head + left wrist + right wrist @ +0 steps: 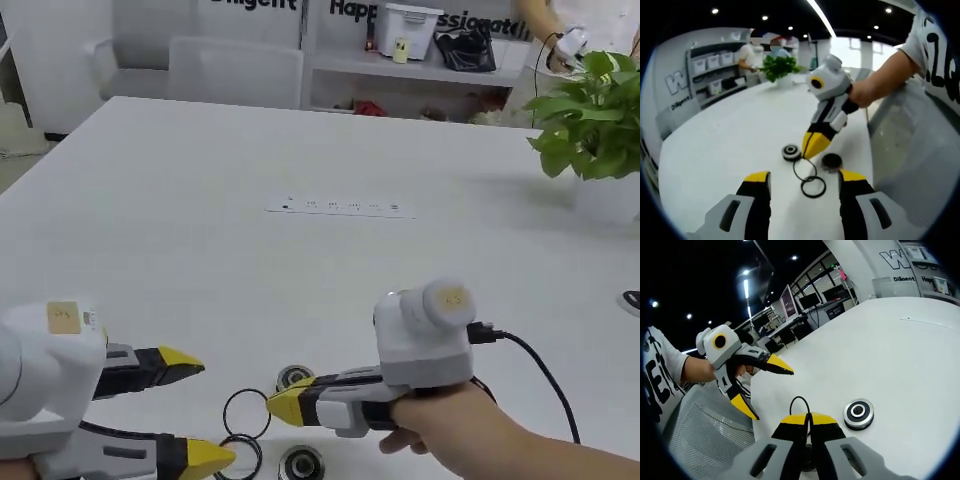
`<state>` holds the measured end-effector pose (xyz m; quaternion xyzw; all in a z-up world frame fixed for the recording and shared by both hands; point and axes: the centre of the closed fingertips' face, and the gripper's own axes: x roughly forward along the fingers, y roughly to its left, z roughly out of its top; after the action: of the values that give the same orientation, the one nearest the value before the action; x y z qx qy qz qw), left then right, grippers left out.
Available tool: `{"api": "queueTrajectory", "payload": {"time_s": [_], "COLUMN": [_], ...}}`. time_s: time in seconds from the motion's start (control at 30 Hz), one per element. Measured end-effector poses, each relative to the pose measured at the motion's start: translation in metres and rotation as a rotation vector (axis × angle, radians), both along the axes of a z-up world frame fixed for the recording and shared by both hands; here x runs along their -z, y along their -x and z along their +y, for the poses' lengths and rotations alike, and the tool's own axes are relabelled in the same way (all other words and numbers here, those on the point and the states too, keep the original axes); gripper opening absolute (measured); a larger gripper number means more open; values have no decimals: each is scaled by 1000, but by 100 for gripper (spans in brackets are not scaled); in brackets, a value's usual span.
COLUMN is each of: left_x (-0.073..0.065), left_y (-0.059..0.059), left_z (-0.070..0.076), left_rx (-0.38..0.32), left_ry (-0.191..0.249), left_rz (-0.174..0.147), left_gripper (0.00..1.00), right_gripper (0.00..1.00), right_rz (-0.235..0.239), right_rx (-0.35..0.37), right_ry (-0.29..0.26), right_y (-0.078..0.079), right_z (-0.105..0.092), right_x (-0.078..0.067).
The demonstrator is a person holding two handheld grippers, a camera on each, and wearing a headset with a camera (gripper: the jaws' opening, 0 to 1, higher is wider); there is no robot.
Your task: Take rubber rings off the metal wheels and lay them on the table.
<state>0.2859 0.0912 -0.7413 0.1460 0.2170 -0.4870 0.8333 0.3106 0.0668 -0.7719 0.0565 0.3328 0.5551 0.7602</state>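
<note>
Two metal wheels lie near the table's front edge, one (293, 378) beside my right gripper's tip and one (300, 463) nearer me. In the left gripper view the farther wheel (791, 152) still carries a black rubber ring, as does the wheel (858, 413) in the right gripper view. A thin loose ring (224, 410) lies flat, and my right gripper (283, 405) is shut on its edge (798, 398). A thicker ring (803, 187) lies free on the table between the jaws of my open left gripper (805, 177). The left gripper (195, 410) sits at bottom left.
A white power strip (340, 207) is set into the middle of the white table (200, 200). A potted plant (590, 110) stands at the far right. Shelves with boxes and a chair line the back wall. A small dark object (632, 300) lies at the right edge.
</note>
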Motion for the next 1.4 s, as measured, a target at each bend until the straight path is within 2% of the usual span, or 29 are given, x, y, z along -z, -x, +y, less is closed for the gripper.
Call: {"api": "queueTrajectory", "payload": {"time_s": [0.27,0.5,1.0,1.4], "left_x": [3,6,11,14], "left_y": [8,12,13,15], "left_z": [5,10,13,15], "left_rx": [-5,-10,-21,-27], "left_ry": [-4,-13,-12,-18], "left_rz": [3,7,25,36], "left_gripper": [57,57,57,56], "right_gripper": [0,0,0,0], "right_rz": [15,15,6,1], "right_rx": [-43,-76,-68,-54], "right_ry": [27,73,115,99], "right_y": [12,21,18,16], "right_z": [6,9,6,7], "right_x": [8,18,30,27]}}
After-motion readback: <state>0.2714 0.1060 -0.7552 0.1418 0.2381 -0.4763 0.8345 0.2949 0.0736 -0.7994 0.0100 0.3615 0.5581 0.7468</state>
